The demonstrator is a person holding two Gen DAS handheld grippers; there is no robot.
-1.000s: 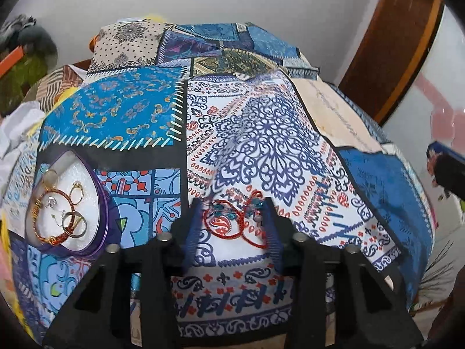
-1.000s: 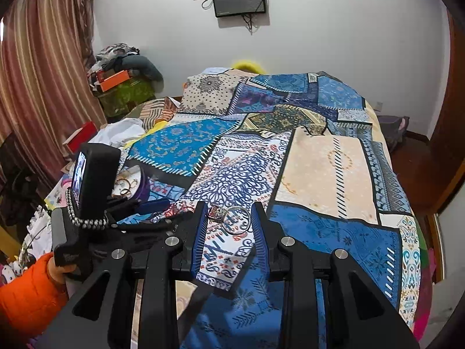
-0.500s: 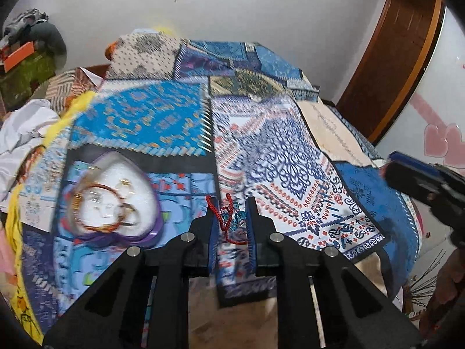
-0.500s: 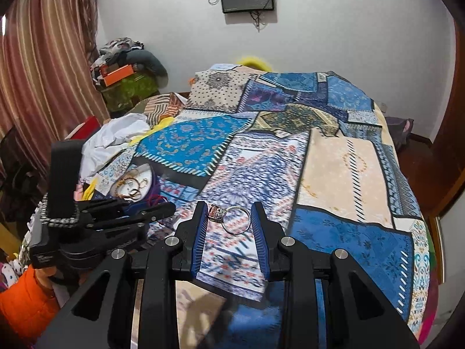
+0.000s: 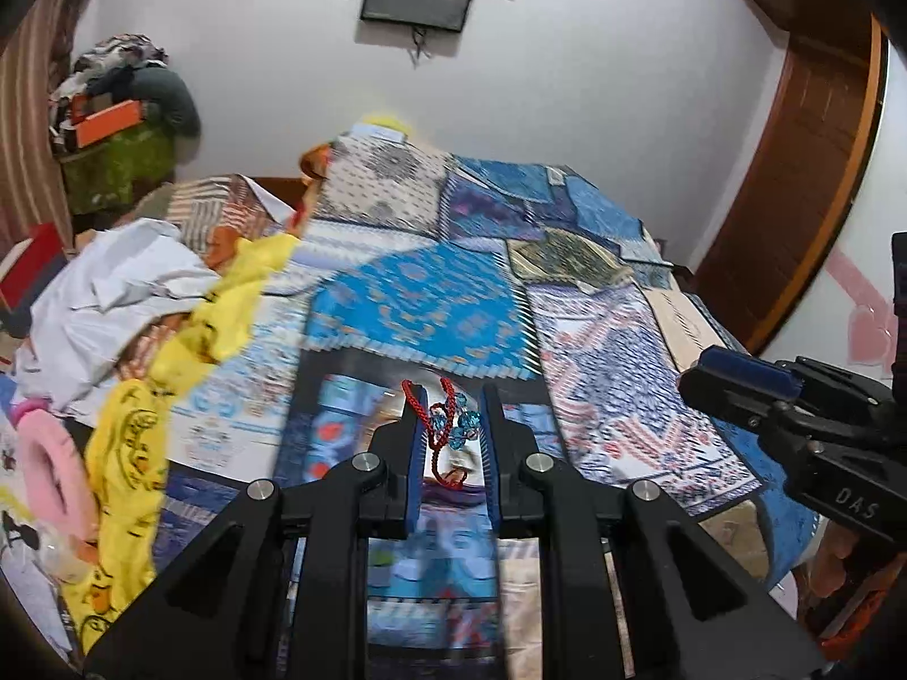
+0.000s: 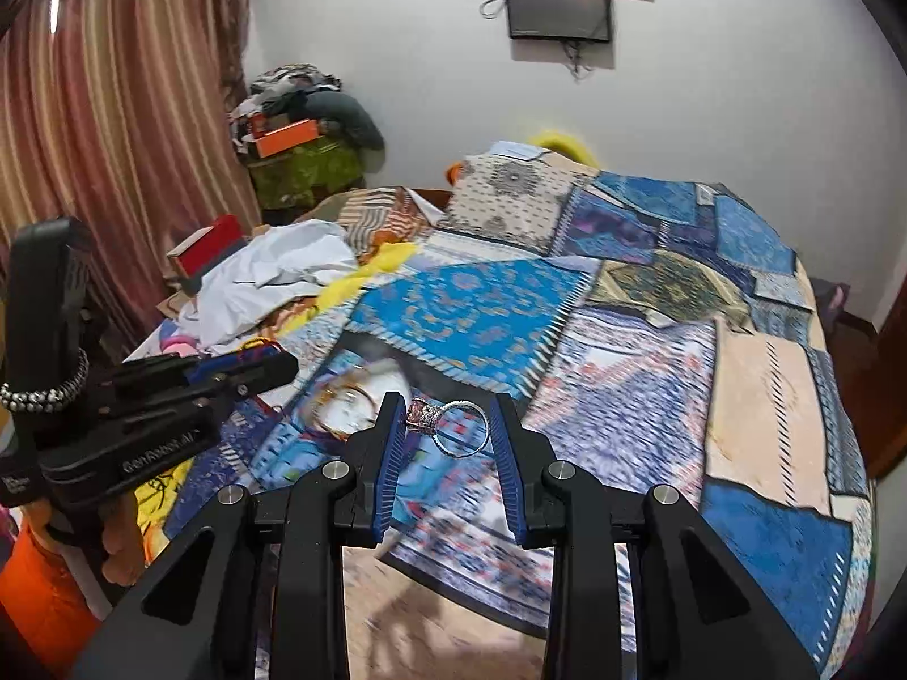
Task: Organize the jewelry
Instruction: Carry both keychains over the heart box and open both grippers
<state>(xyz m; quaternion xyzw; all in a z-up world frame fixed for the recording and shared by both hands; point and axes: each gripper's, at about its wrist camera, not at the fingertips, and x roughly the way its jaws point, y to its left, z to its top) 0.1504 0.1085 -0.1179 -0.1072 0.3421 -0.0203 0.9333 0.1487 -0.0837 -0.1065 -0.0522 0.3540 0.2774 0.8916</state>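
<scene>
The left hand-held gripper (image 5: 452, 422) is pinching a red cord bracelet (image 5: 439, 425) with blue beads above the near edge of the bed (image 6: 765, 396); limp and light, it is dangling, so gripping the cord suits it. The right hand-held gripper (image 6: 448, 425) is pinching a stiff, slippery silver ring (image 6: 453, 428) across its band, beside the jewelry tray (image 6: 351, 396).

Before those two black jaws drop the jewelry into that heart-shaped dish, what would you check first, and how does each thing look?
1. Left gripper clamped on the red cord bracelet with blue beads: ok.
2. Right gripper clamped on the silver ring: ok.
3. Heart-shaped dish in sight: ok, though blurred.
4. Free space in the dish: cannot tell; gold bangles lie in it.
5. Grippers clear of each other: ok.
</scene>
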